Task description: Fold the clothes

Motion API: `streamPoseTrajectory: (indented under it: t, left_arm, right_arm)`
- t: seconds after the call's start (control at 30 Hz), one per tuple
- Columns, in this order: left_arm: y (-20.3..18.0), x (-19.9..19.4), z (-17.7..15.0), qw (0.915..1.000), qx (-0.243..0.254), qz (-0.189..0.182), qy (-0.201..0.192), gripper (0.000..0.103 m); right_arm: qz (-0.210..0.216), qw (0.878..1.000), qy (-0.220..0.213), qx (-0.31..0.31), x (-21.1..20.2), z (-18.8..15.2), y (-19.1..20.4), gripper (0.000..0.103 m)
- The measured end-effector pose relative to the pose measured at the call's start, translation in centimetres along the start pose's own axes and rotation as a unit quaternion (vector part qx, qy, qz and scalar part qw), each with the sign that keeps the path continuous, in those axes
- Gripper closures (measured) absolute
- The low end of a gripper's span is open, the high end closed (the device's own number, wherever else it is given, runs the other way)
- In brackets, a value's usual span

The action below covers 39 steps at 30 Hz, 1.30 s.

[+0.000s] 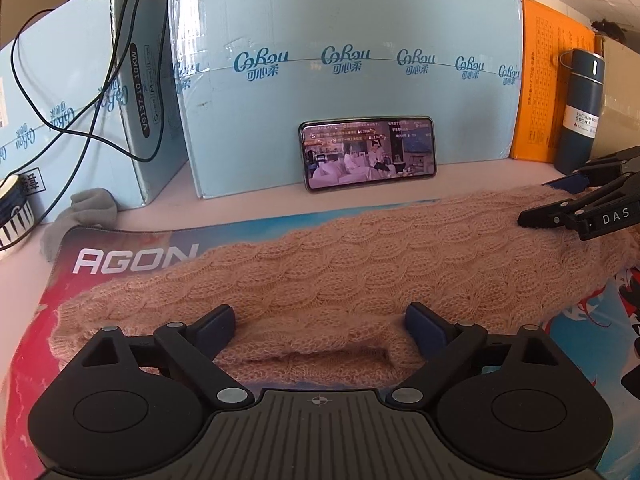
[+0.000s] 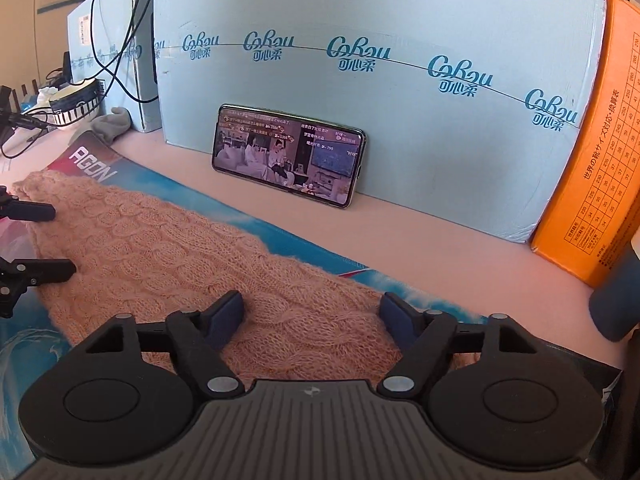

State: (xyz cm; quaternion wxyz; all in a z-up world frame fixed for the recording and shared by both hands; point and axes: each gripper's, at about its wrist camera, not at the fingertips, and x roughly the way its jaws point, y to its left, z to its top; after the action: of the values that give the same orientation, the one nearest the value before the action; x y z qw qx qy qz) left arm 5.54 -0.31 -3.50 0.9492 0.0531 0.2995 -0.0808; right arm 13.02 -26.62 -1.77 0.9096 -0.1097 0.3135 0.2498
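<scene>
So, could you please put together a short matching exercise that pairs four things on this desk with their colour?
Things:
1. knitted sweater
2. vacuum bottle
3. big Corou box
4. box with the size chart

Colours:
A. orange
B. pale blue
C. beige-pink
D. dark teal

Pairs: 1-C, 2-D, 3-B, 4-A
</scene>
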Motion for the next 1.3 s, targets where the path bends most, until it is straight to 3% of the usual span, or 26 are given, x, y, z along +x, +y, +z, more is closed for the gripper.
streamPoseTrajectory:
  t: [0.13,0.2,0.3,0.43,0.53,0.6,0.67,0.77,0.8,0.87,0.93,1.13,1.3]
  left_arm:
    - [-0.1,0.0,0.0,1.0,0.003,0.001,-0.002,0.009]
    - [-0.1,-0.1,0.0,1.0,0.002,0.0,-0.006,0.009]
    - [-0.1,-1.0,-0.1,0.9993,0.002,-0.01,-0.036,0.009]
    - [0.0,-2.9,-0.3,0.9926,0.013,-0.048,-0.11,0.009]
    - [-0.9,-4.7,-0.6,0.9794,0.081,-0.055,-0.176,0.009]
    - [-2.0,-6.0,-0.8,0.9636,0.16,-0.061,-0.206,0.009]
    - [-2.8,-6.6,-1.0,0.9477,0.229,-0.068,-0.212,0.009]
    - [-3.5,-6.5,-1.2,0.9329,0.288,-0.08,-0.201,0.011]
    - [-3.6,-6.4,-1.4,0.9295,0.301,-0.083,-0.196,0.017]
    - [-4.4,-6.4,-2.3,0.9179,0.34,-0.098,-0.179,0.094]
    - [-4.6,-7.3,-3.8,0.91,0.355,-0.109,-0.185,0.097]
    - [-4.4,-12.8,-7.0,0.9055,0.346,-0.131,-0.208,0.098]
    - [-4.8,-14.4,-10.2,0.9102,0.357,-0.153,-0.145,0.097]
  right_arm:
    - [0.009,1.0,-0.01,-0.016,-1.3,-0.6,0.8,0.077]
    - [0.007,0.999,-0.022,-0.024,-2.3,-0.9,1.3,0.085]
    - [0.009,0.998,-0.049,-0.033,-4.5,-1.3,2.4,0.088]
    - [0.021,0.995,-0.086,-0.051,-8.1,-2.2,4.3,0.088]
    - [0.028,0.992,-0.101,-0.076,-10.7,-3.5,6.3,0.088]
    - [0.031,0.99,-0.103,-0.087,-12.0,-4.7,7.4,0.088]
    - [0.031,0.99,-0.102,-0.095,-12.8,-5.8,8.3,0.089]
    - [0.031,0.99,-0.103,-0.095,-13.9,-7.3,9.2,0.089]
    - [0.03,0.99,-0.106,-0.089,-14.3,-7.8,9.2,0.089]
    - [0.028,0.991,-0.111,-0.076,-15.1,-8.7,9.3,0.089]
    - [0.026,0.991,-0.116,-0.063,-15.9,-9.5,9.3,0.089]
    - [0.029,0.993,-0.111,-0.037,-17.2,-12.3,10.1,0.089]
    - [0.053,0.994,-0.09,-0.017,-17.8,-14.4,10.8,0.09]
